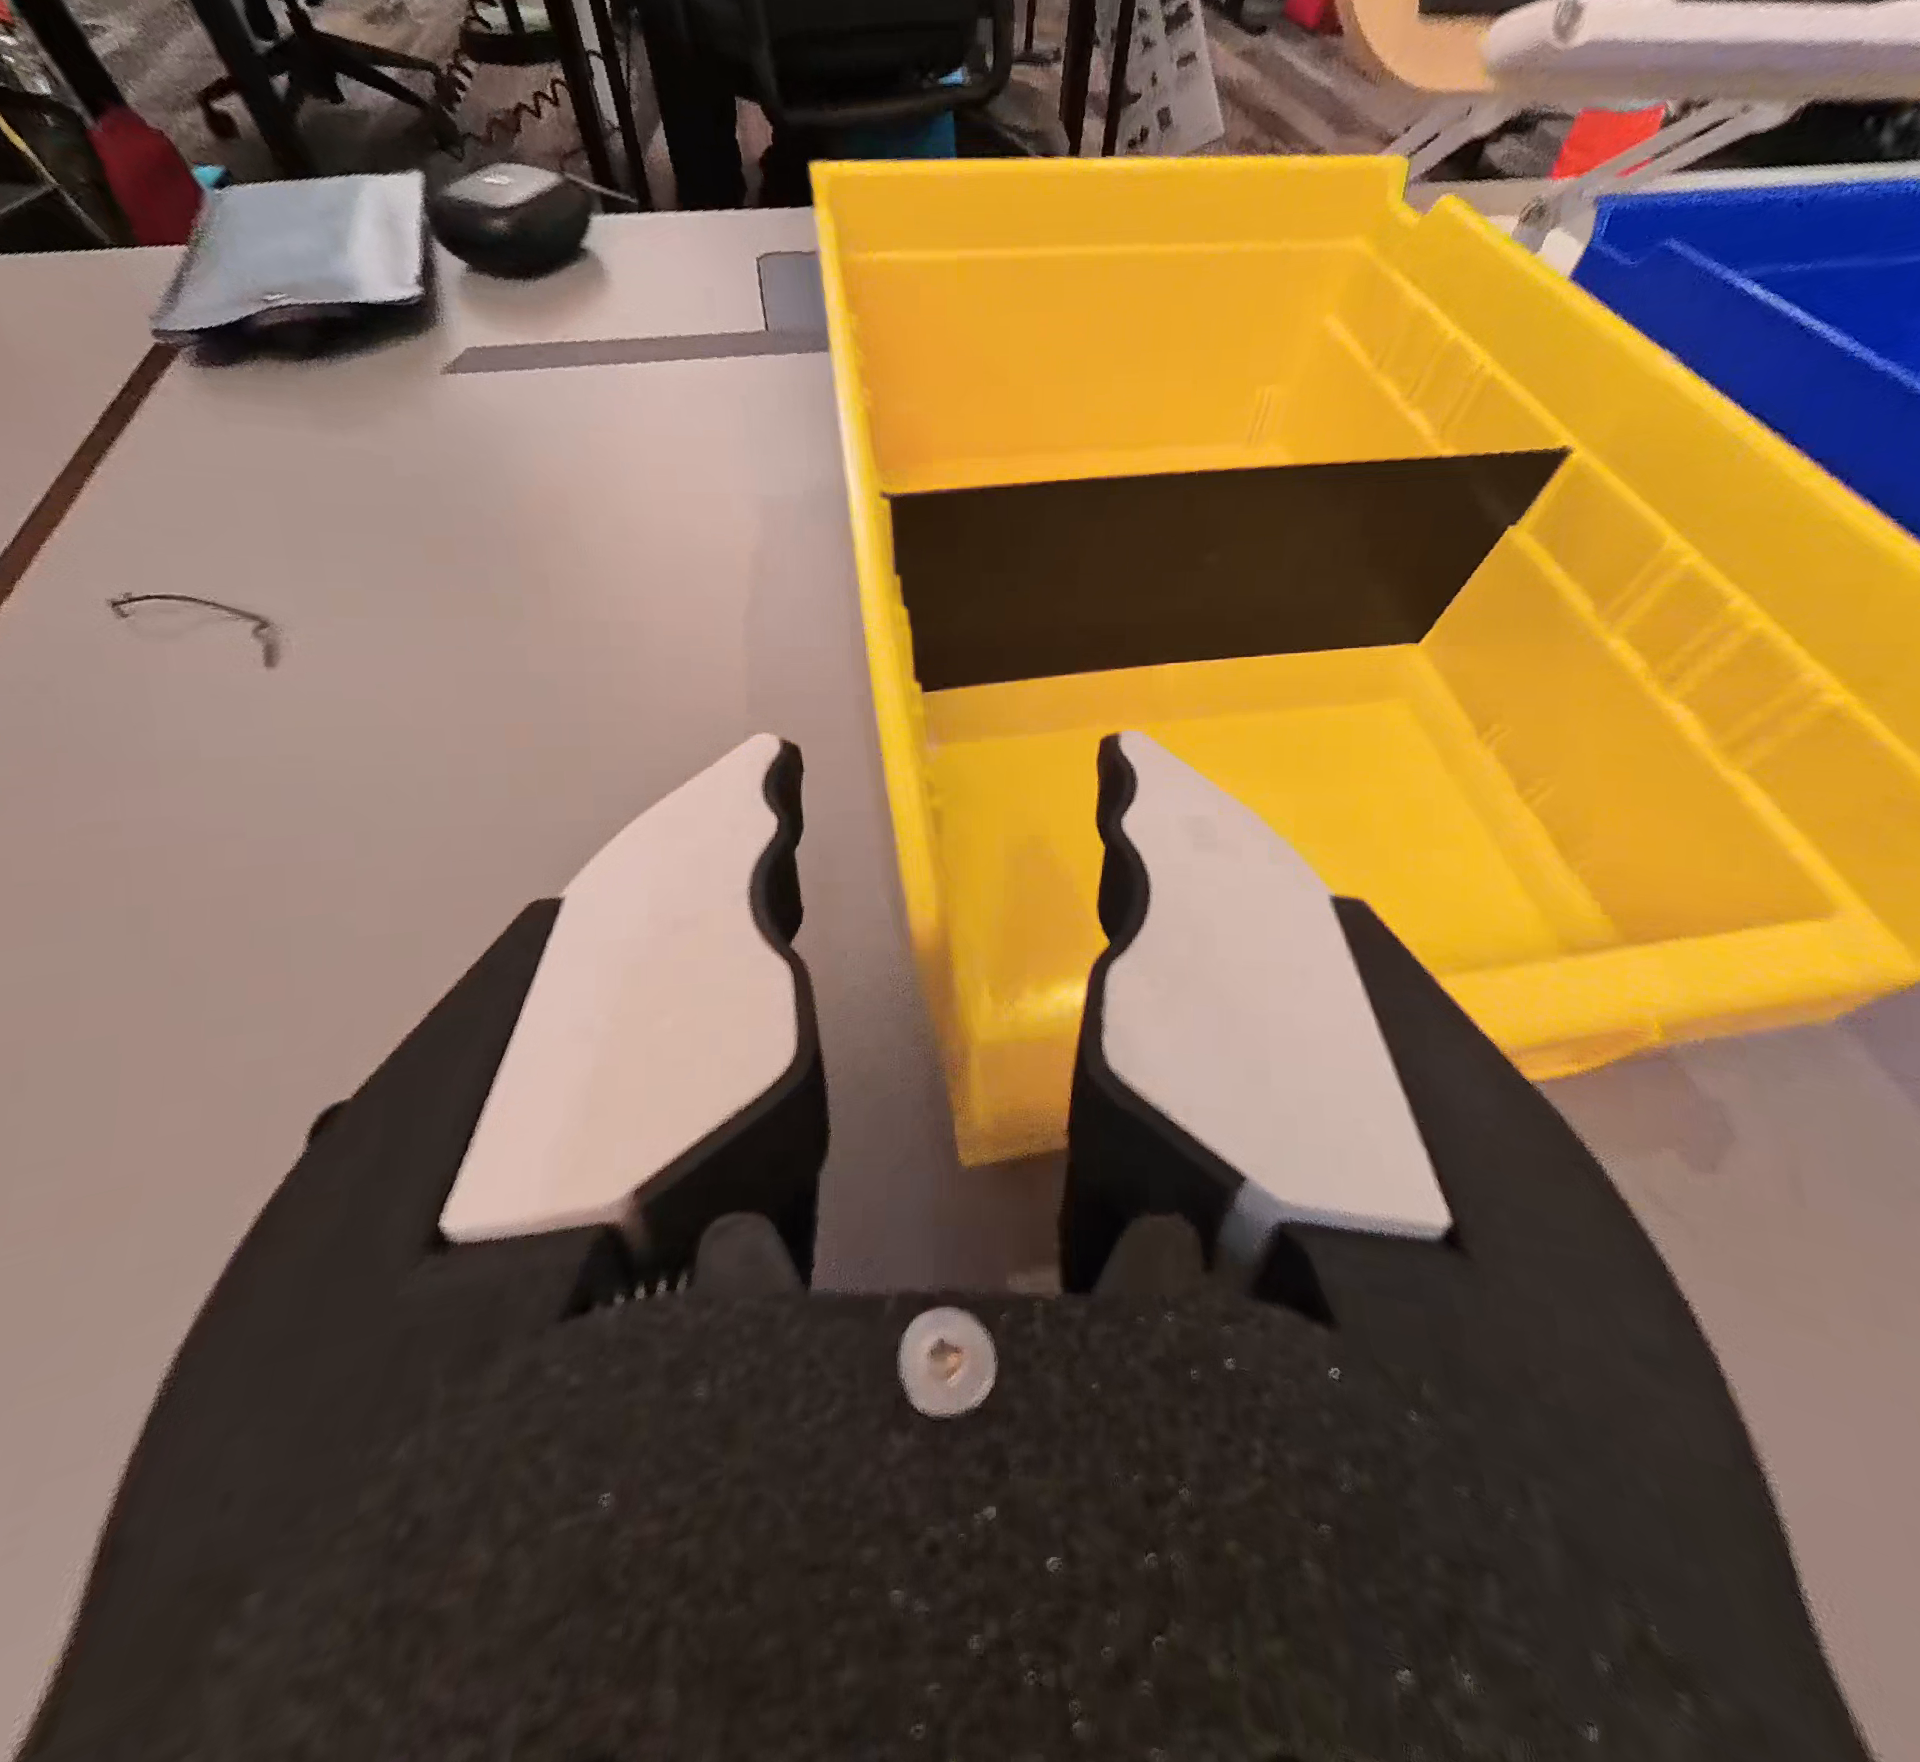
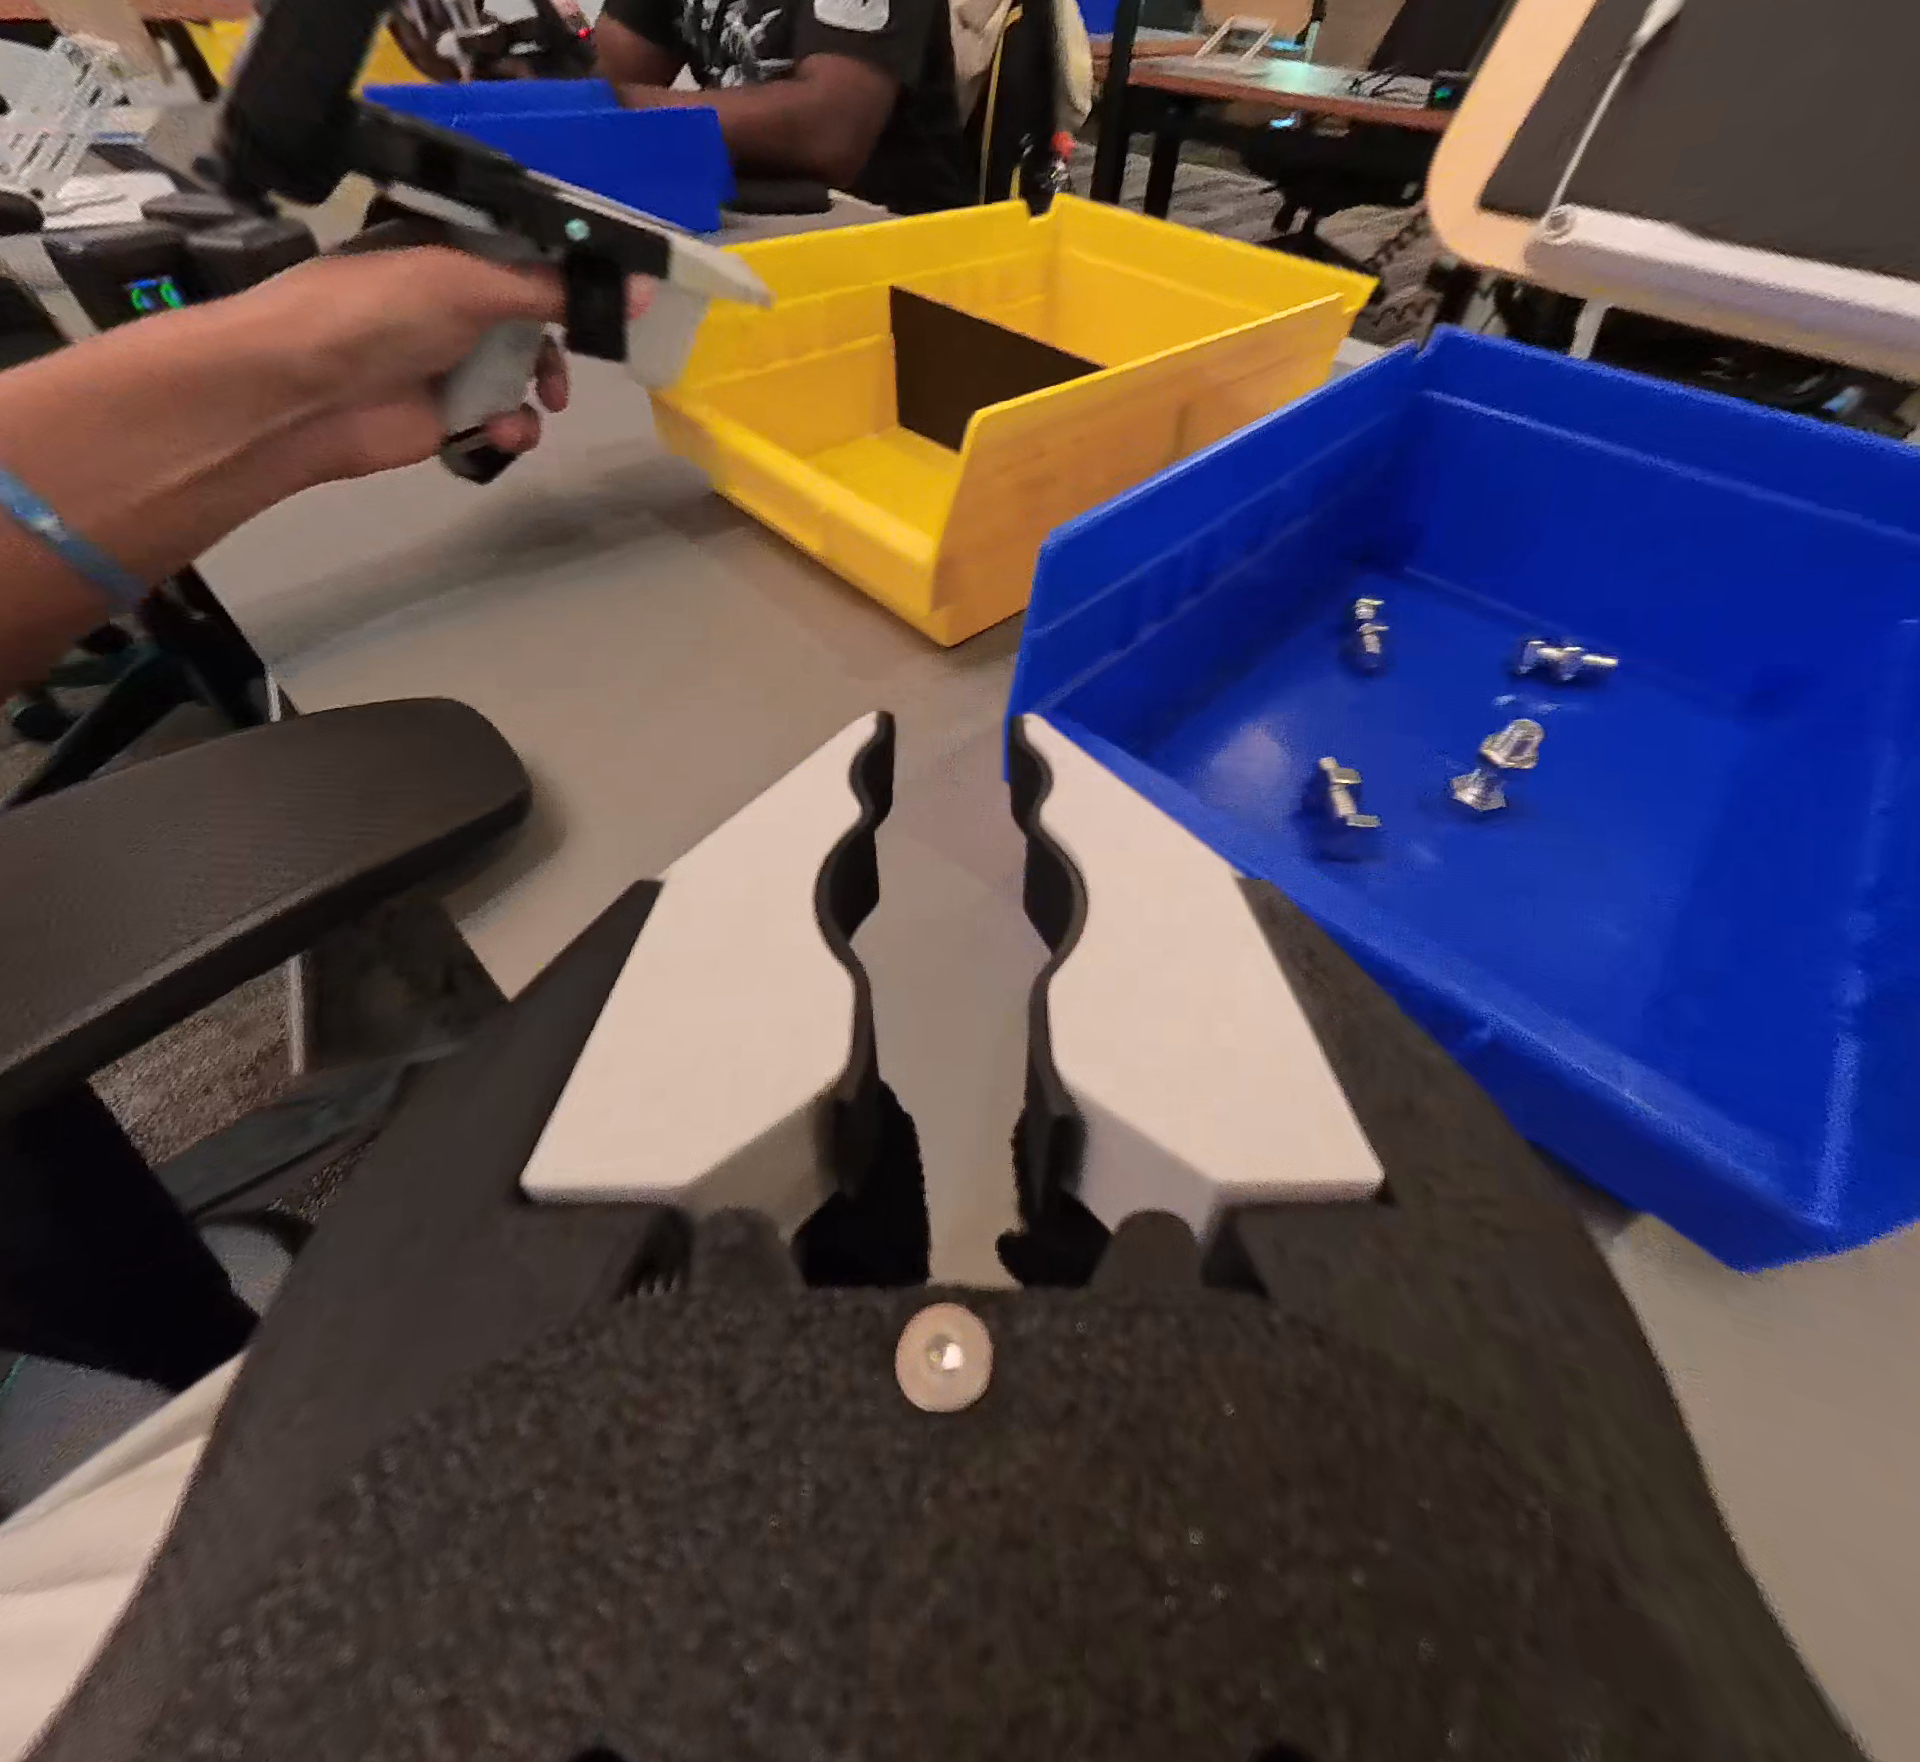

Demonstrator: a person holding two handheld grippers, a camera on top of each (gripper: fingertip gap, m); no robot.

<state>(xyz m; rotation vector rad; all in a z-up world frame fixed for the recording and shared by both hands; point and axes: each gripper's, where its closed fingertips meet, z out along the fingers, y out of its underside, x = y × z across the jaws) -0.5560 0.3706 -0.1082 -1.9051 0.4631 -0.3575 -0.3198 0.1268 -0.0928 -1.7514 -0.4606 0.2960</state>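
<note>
My left gripper point(image 1: 951, 756) is open and empty. It hovers over the near left wall of a yellow bin point(image 1: 1143, 206) that has a black divider point(image 1: 1195, 569) across its middle. The same gripper shows in the right wrist view point(image 2: 717, 278), held by a hand point(image 2: 312, 362) at the yellow bin's point(image 2: 997, 465) left side. My right gripper point(image 2: 954, 736) is open and empty above the grey table point(image 2: 623, 652), at the near left corner of a blue bin point(image 2: 1247, 486). Several small silver screws point(image 2: 1496, 756) lie on the blue bin's floor.
A black chair armrest point(image 2: 208, 860) sits at the left of the right wrist view. A dark pouch point(image 1: 301, 258) and a black rounded case point(image 1: 509, 206) lie at the table's far left. Another person point(image 2: 790, 50) sits behind, by another blue bin point(image 2: 582, 143). A board on a stand point(image 2: 1662, 102) rises at the right. My right fingertips sit around 35 cm from my left ones.
</note>
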